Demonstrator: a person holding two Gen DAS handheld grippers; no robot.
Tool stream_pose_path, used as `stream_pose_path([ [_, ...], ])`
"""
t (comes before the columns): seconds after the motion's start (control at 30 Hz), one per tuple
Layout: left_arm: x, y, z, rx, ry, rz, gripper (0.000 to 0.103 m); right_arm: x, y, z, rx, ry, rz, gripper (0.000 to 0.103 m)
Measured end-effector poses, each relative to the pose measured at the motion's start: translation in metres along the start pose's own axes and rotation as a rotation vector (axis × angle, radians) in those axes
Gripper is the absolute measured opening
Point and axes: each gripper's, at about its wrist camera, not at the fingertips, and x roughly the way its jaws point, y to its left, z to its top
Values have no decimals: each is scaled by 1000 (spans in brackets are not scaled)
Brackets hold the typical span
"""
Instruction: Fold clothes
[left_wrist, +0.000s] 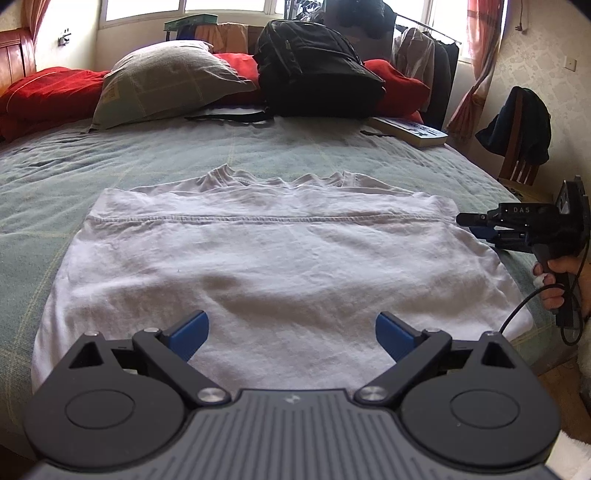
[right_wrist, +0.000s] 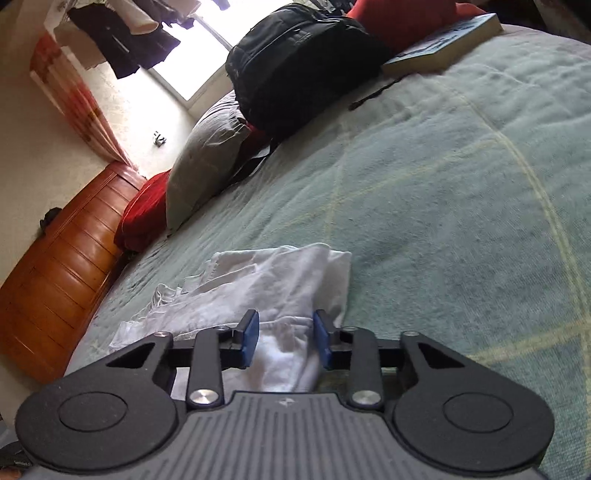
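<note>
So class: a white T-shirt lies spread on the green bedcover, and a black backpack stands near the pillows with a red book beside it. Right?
Not quite: the book beside the backpack is pale with a blue-printed cover, not red, as the left wrist view shows. The rest holds.

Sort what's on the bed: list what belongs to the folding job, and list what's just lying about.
For the folding: white T-shirt, left gripper, right gripper.

Just lying about: black backpack, book, grey pillow, red bedding, chair with dark clothing.
</note>
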Motion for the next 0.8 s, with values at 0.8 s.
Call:
stream_pose_path([
  [0.8,-9,2,-3,-10,-23,-11,98,-22,46,2,-194,-87,-219,18],
])
